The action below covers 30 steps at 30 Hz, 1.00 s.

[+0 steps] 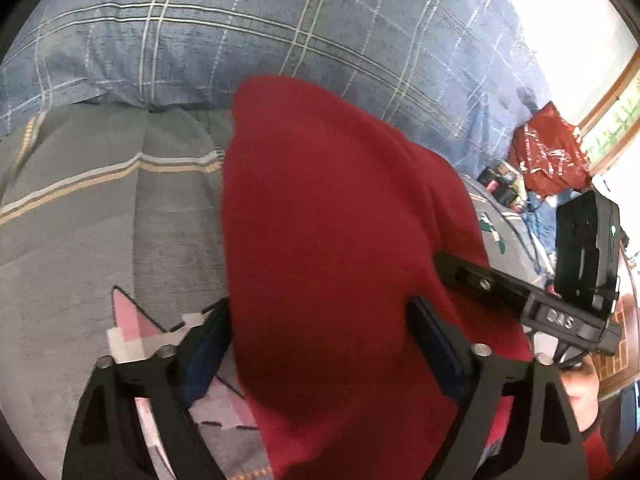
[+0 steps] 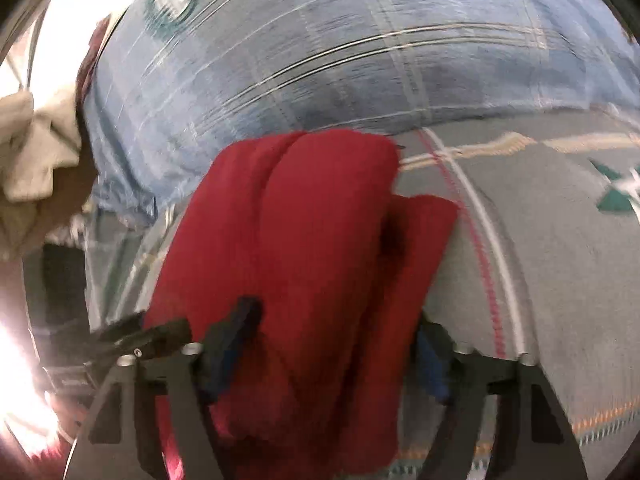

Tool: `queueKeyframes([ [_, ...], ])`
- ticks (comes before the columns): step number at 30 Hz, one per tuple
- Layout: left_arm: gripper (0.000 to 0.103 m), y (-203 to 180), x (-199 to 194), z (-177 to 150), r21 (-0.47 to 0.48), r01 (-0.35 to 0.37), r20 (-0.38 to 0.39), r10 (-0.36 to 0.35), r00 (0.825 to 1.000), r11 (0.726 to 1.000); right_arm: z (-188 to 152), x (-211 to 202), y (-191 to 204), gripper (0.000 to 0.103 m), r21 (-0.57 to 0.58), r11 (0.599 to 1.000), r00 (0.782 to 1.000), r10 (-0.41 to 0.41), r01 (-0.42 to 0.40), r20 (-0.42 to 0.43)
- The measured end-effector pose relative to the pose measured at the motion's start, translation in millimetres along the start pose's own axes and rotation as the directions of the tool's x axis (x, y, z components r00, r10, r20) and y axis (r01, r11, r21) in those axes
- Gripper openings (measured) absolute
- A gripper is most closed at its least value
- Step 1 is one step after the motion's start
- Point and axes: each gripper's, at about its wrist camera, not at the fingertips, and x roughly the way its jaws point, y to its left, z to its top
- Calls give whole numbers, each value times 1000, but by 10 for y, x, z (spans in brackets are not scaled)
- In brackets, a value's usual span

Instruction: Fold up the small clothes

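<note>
The red cloth (image 1: 332,248) drapes between the spread fingers (image 1: 208,344) of the left gripper (image 1: 320,344) and the right gripper (image 2: 324,344), folded edge forward, above the grey bed (image 1: 80,240), blue pillow (image 1: 240,32) beyond.

Red garment (image 1: 332,240) (plain), blue plaid pillow (image 1: 280,32), grey striped blanket (image 1: 80,220).

Blue plaid pillow (image 1: 248,36), grey patterned bedspread (image 1: 80,216), red bag (image 1: 550,152)
</note>
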Motion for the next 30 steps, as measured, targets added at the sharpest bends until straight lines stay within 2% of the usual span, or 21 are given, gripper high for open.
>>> queueKeyframes([
  [1, 74, 2, 2, 6, 4, -5, 7, 5, 1000, 1000, 19, 6, 44, 60, -15, 1000, 1000, -3, 3, 9],
  [3, 66, 7, -24, 19, 12, -3, 20, 3, 1000, 1000, 66, -1, 118, 46, -33, 999, 1000, -24, 25, 16],
  [5, 57, 40, -105, 60, 3, 7, 27, -7, 1000, 1000, 96, -89, 194, 38, -42, 999, 999, -20, 22, 45],
  [7, 51, 43, -239, 83, -2, 16, 47, -16, 999, 1000, 132, -160, 268, 36, -44, 999, 998, -1, 4, 57],
  [12, 51, 97, -787, 149, 25, -28, 124, 25, 992, 999, 226, -227, 542, 36, -57, 997, 996, 63, -59, 65],
  [14, 51, 183, -979, 166, 19, -72, 142, 69, 988, 997, 307, -167, 712, 36, -71, 992, 992, 109, -105, 55],
  [17, 51, 437, -1046, 191, -14, -149, 129, 150, 980, 989, 407, 16, 985, 36, -121, 986, 992, 122, -119, 20],
  [20, 51, 703, -870, 163, -75, -171, 60, 176, 983, 982, 440, 356, 1160, 41, -145, 986, 996, 73, -80, -49],
  [21, 52, 856, -743, 124, -109, -194, 14, 197, 980, 975, 423, 475, 1178, 43, -140, 989, 996, 41, -53, -83],
  [23, 60, 987, -653, 67, -149, -181, 12, 185, 983, 972, 355, 642, 1176, 46, -145, 989, 988, -62, 41, -143],
  [25, 65, 1079, -664, 68, -202, -152, 31, 161, 986, 968, 301, 502, 1199, 49, -160, 985, 991, -82, 64, -109],
  [28, 65, 1043, -671, 147, -195, -177, 53, 190, 980, 965, 322, 194, 1322, 50, -169, 978, 990, -134, 126, -38],
  [30, 66, 1032, -662, 137, -179, -201, 58, 214, 975, 963, 317, -16, 1449, 50, -186, 980, 997, -74, 76, 20],
])
